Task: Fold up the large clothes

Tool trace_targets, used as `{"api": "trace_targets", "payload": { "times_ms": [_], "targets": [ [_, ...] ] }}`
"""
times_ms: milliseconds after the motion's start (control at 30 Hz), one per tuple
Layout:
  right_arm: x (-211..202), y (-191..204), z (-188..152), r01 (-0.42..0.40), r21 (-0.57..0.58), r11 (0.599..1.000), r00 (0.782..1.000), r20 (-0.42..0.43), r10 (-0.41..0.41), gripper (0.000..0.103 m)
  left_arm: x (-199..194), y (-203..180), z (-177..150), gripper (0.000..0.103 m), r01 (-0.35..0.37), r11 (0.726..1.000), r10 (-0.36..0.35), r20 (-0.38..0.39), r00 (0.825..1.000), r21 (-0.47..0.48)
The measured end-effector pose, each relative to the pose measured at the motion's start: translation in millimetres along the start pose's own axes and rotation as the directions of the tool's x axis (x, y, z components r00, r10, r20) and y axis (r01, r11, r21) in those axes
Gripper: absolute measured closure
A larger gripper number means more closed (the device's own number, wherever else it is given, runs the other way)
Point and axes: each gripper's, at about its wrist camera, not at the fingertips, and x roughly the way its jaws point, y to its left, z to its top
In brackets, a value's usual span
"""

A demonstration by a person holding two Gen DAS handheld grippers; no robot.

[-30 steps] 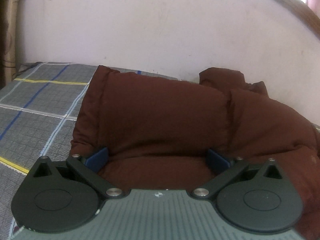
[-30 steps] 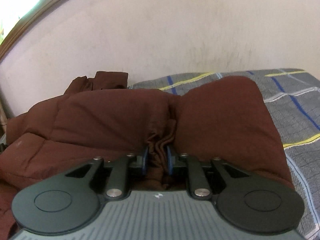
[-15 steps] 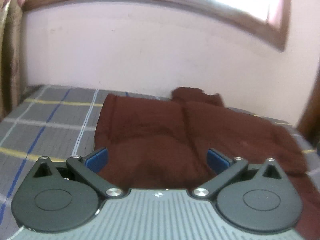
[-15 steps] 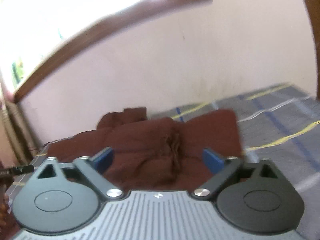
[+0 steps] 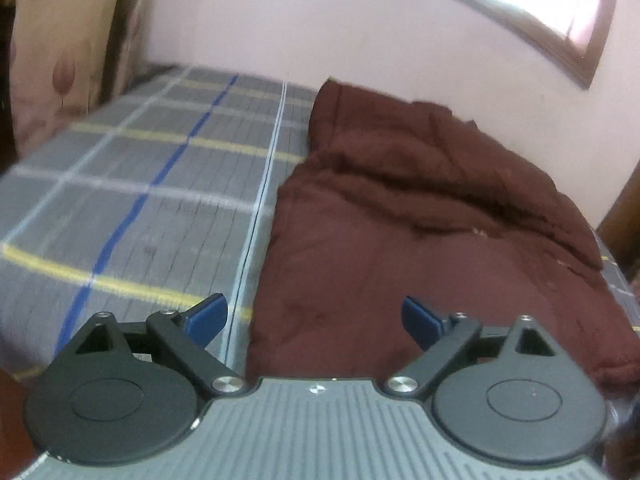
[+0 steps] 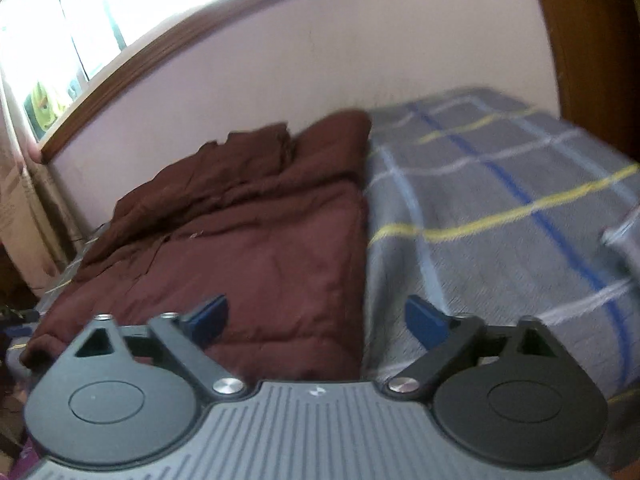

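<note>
The dark maroon quilted puffer jacket (image 5: 420,240) lies folded flat on the grey plaid bedsheet (image 5: 140,200) — puffy, creased near the wall, its long axis running from bed edge toward the wall. Left gripper (image 5: 316,318) & right gripper (image 6: 316,318): jaws apart, closing, nothing betw. them.

A bed (image 5: 132,200) fills the room, spread with a grey plaid sheet (image 6: 500,216) crossed by blue, yellow and white lines. Behind it runs a pale pink wall (image 5: 320,32), a little scuffed. High on that wall sits a window (image 6: 100,20) in a dark wooden frame (image 5: 560,48), daylight blazing through it. A beige patterned curtain (image 5: 60,60) hangs at one end of the bed, and dark wooden furniture (image 6: 580,40) stands at the other.
</note>
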Motion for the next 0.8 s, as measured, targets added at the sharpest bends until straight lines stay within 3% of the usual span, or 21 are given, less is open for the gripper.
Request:
{"api": "trace_targets", "payload": {
  "times_ms": [33, 133, 200, 300, 400, 500, 567, 633, 733, 800],
  "targets": [
    [3, 0, -3, -0.006, 0.01, 1.0, 1.0, -0.021, 0.006, 0.049, -1, 4, -2, 0.011, -0.006, 1.0, 0.006, -0.007, 1.0, -0.005],
    [9, 1, -9, 0.008, 0.009, 1.0, 1.0, -0.027, -0.008, 0.056, -4, 9, -15, 0.011, -0.003, 1.0, 0.004, -0.049, 0.999, 0.023],
    [3, -2, -7, -0.004, 0.03, 1.0, 1.0, -0.008, 0.004, 0.072, -6, 16, -23, 0.011, 0.023, 1.0, -0.023, -0.056, 0.998, 0.009],
    [-7, -10, -2, -0.093, 0.088, 0.992, 0.996, 0.005, 0.093, 0.085, -6, 21, -30, 0.008, 0.052, 0.999, -0.052, -0.038, 0.998, 0.003],
    [-5, -16, -2, -0.116, 0.125, 0.985, 0.993, -0.004, 0.118, 0.085, -6, 14, -36, 0.007, 0.121, 0.992, -0.12, -0.034, 0.992, 0.024],
    [4, -19, -4, -0.124, 0.13, 0.984, 0.991, -0.037, 0.13, 0.082, -2, 3, -38, 0.013, 0.162, 0.984, -0.16, -0.041, 0.986, 0.068],
    [5, -21, -5, -0.151, 0.154, 0.977, 0.987, -0.03, 0.157, 0.082, 0, -1, -36, 0.025, 0.169, 0.983, -0.166, -0.046, 0.985, 0.074],
    [7, -15, -5, -0.166, 0.134, 0.977, 0.984, -0.044, 0.173, 0.082, 4, 0, -30, 0.059, 0.205, 0.978, -0.203, -0.058, 0.977, 0.029],
    [5, -10, 1, -0.202, 0.135, 0.97, 0.978, -0.024, 0.207, 0.084, 6, 2, -23, 0.065, 0.231, 0.973, -0.232, -0.046, 0.972, -0.025],
    [5, -18, 2, -0.171, 0.147, 0.974, 0.984, -0.021, 0.175, 0.086, 9, 1, -25, 0.061, 0.219, 0.976, -0.219, -0.057, 0.974, -0.006]
  ]
}}
